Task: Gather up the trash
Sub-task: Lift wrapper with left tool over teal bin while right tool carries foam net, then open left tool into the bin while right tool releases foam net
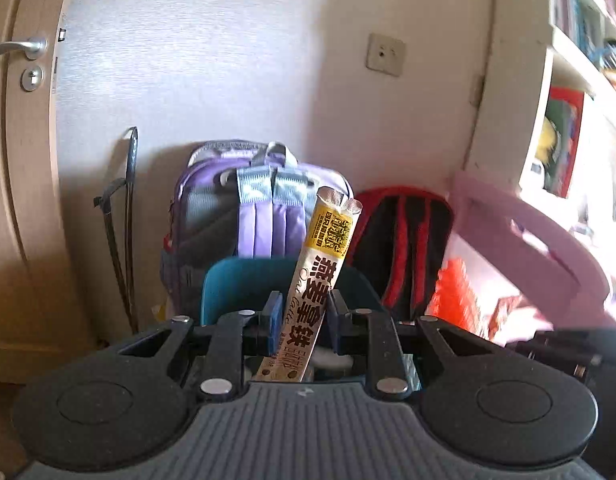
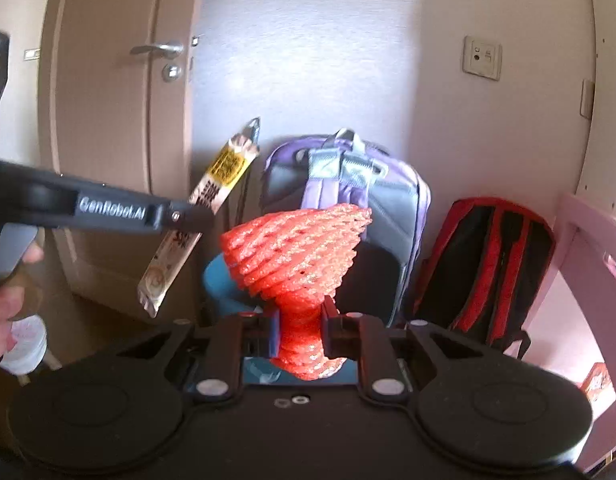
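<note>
- Left claw (image 1: 301,318): nearly closed, its pads pinching a sachet (image 1: 322,280) at the lower centre of the left wrist view; the sachet stands almost upright, leaning right, its crimped top over the purple bag (image 1: 247,208).
- In the right wrist view the same sachet (image 2: 203,216) slants at centre left, held by the left claw (image 2: 195,216) that reaches in from the left edge.
- Right claw (image 2: 299,326): nearly closed, squeezing the narrow end of a red foam net (image 2: 295,248); the net fans out wide above the pads, at frame centre.
- A teal bin (image 1: 243,284) sits just behind the claws, in front of the purple bag.
- A red-and-black bag (image 2: 484,264) leans on the wall at right.
- A door (image 2: 107,120) fills the upper left.
</note>
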`<state>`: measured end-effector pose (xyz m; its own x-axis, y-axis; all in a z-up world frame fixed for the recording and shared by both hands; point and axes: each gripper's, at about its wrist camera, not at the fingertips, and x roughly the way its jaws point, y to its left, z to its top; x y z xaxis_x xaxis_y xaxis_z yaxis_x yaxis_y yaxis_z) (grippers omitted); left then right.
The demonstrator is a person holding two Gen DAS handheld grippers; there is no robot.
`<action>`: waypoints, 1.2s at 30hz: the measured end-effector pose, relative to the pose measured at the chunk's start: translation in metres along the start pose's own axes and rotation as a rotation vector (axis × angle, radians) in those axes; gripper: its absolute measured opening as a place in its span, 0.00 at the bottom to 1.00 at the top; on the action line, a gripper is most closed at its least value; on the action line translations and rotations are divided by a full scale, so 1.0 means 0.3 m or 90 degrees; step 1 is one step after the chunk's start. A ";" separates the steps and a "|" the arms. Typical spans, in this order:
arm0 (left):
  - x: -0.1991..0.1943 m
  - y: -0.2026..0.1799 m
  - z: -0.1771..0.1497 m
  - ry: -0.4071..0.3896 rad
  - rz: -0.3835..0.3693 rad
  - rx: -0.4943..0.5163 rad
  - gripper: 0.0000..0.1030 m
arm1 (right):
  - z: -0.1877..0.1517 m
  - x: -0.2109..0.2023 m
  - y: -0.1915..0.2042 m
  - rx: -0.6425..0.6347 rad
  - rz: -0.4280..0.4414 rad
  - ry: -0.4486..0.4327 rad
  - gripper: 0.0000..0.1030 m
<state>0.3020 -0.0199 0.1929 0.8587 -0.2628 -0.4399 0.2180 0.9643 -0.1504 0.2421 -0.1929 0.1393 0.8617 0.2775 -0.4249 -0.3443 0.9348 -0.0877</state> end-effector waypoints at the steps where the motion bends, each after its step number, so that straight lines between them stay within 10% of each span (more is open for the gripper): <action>1: 0.026 0.000 0.019 0.000 -0.001 -0.005 0.22 | 0.014 0.017 -0.009 0.000 -0.001 0.000 0.18; 30: 0.574 0.043 -0.137 0.217 0.057 0.026 0.22 | -0.073 0.520 -0.085 0.040 -0.010 0.177 0.26; 36: 0.591 0.056 -0.155 0.246 0.065 0.014 0.24 | -0.081 0.523 -0.092 0.048 -0.014 0.172 0.41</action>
<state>0.4363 -0.0519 0.0711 0.6397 -0.1544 -0.7529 0.1536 0.9855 -0.0716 0.3777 -0.1804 0.0531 0.7344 0.1975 -0.6493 -0.2893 0.9565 -0.0363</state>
